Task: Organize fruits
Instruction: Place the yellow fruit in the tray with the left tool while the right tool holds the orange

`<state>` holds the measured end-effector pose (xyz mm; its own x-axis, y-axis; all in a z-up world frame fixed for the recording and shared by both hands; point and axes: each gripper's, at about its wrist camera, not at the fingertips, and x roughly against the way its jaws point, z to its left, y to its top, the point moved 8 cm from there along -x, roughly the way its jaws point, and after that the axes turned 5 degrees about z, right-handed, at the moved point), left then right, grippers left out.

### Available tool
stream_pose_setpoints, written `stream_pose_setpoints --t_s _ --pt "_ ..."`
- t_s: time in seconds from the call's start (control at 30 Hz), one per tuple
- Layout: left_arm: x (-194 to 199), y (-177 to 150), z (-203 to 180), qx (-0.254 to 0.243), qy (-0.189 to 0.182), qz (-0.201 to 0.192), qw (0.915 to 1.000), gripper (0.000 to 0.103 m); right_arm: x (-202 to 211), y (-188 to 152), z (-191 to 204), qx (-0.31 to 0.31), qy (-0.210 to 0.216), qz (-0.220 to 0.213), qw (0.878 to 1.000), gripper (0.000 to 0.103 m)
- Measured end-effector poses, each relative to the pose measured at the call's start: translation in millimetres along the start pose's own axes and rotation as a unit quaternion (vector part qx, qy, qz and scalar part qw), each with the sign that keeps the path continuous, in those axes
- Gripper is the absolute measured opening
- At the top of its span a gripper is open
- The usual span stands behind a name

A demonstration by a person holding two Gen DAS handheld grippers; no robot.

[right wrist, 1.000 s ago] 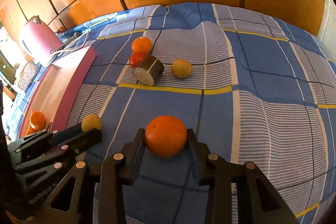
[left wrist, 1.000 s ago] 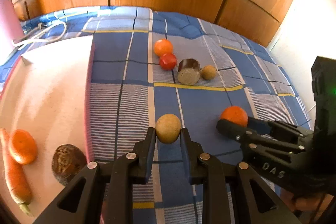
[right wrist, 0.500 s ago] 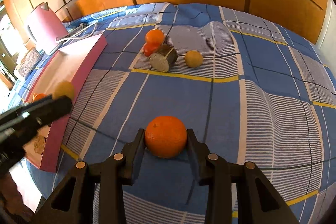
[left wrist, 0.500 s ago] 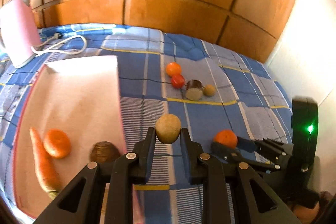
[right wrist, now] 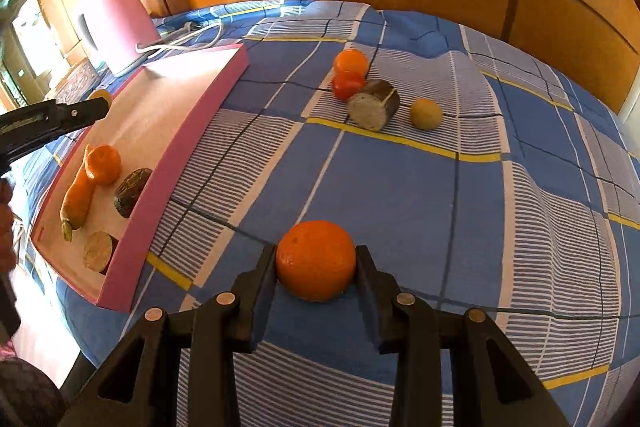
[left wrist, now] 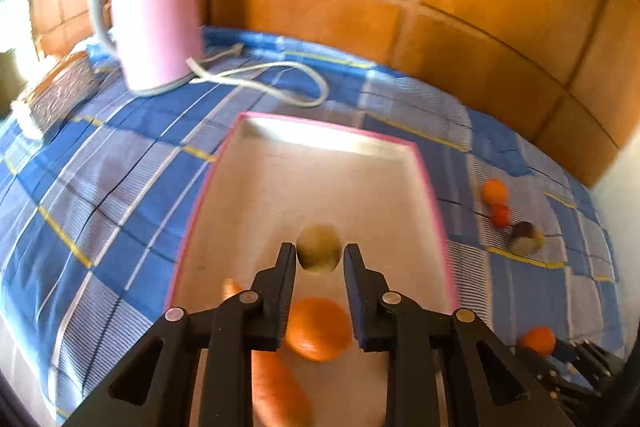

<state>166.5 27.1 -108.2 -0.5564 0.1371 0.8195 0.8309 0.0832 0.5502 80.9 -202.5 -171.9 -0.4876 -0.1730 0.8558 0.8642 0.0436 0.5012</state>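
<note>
Overhead, the left gripper [left wrist: 319, 259] is clamping a tan round fruit [left wrist: 319, 253] above the pink tray [left wrist: 432, 203], where a carrot [right wrist: 78, 197] and small orange [right wrist: 103, 164] are lying. Nearby, the right gripper [right wrist: 316, 263] is squeezing a big orange [right wrist: 316, 259] over the blue checked cloth [right wrist: 400, 187].

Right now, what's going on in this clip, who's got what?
A person is sorting produce on a blue plaid bedspread into a pink tray. The left tongs hold a small tan round fruit above the tray, over the carrot and an orange already lying there. The right tongs grip a large orange above the bedspread. Four items remain loose farther back, among them a tomato.
</note>
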Motion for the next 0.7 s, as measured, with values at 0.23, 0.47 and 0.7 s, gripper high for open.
stream_pose_setpoints --t_s 0.23,0.47,0.7 --pt "10 -13 9 0.014 -0.005 -0.004 0.9999 0.035 -1 2 4 0.006 -0.004 0.001 1.0 0.038" --pt "29 -29 4 0.004 -0.006 -0.009 0.9999 0.039 6 12 17 0.018 0.013 -0.008 1.0 0.038" --pt "50 -38 2 0.002 -0.012 -0.022 0.9997 0.039 15 29 52 0.045 0.055 -0.02 0.997 0.038"
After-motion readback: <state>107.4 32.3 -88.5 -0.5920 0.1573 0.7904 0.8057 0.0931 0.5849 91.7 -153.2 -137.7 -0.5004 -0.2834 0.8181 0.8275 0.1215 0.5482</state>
